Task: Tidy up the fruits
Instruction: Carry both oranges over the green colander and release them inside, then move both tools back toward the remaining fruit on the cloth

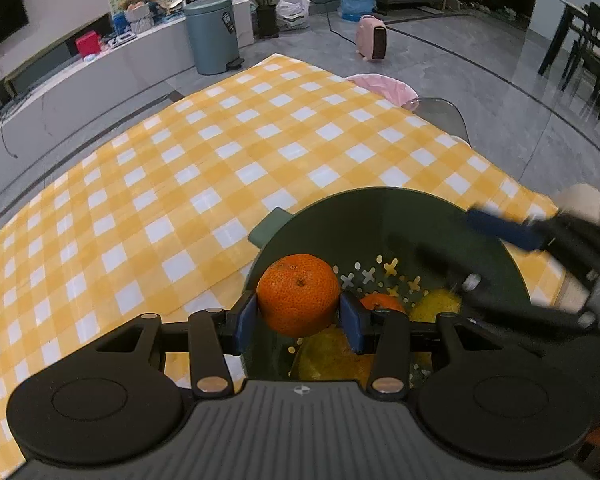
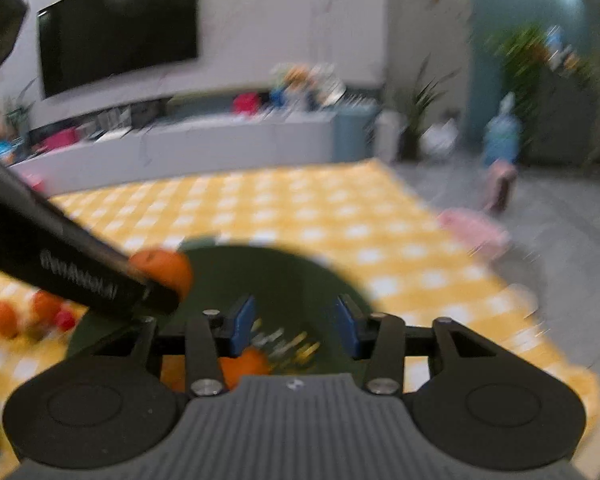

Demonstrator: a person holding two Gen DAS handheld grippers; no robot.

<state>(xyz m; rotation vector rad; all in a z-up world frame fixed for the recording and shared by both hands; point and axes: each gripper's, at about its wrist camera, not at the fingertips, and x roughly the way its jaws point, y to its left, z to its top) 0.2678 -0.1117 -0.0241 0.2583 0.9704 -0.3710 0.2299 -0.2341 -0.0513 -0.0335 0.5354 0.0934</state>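
My left gripper (image 1: pixel 298 312) is shut on an orange mandarin (image 1: pixel 298 294), its blue pads pressing both sides, just above the left rim of a dark green colander (image 1: pixel 380 208). Inside the colander lie another mandarin (image 1: pixel 382 303), a lemon (image 1: pixel 436 305) and a further yellow fruit (image 1: pixel 332 356). My right gripper (image 2: pixel 296 328) hovers over the colander (image 2: pixel 268 276), open, with nothing between its blue pads. It enters the left wrist view from the right as a blur (image 1: pixel 440 232). The right wrist view is motion-blurred and shows the held mandarin (image 2: pixel 164 268) at the left.
A yellow-and-white checked cloth (image 1: pixel 220 160) covers the table. Loose orange fruits (image 2: pixel 4 320) and a small red one (image 2: pixel 66 320) lie on the cloth left of the colander. A pink-cushioned chair (image 1: pixel 384 84) stands at the table's far edge.
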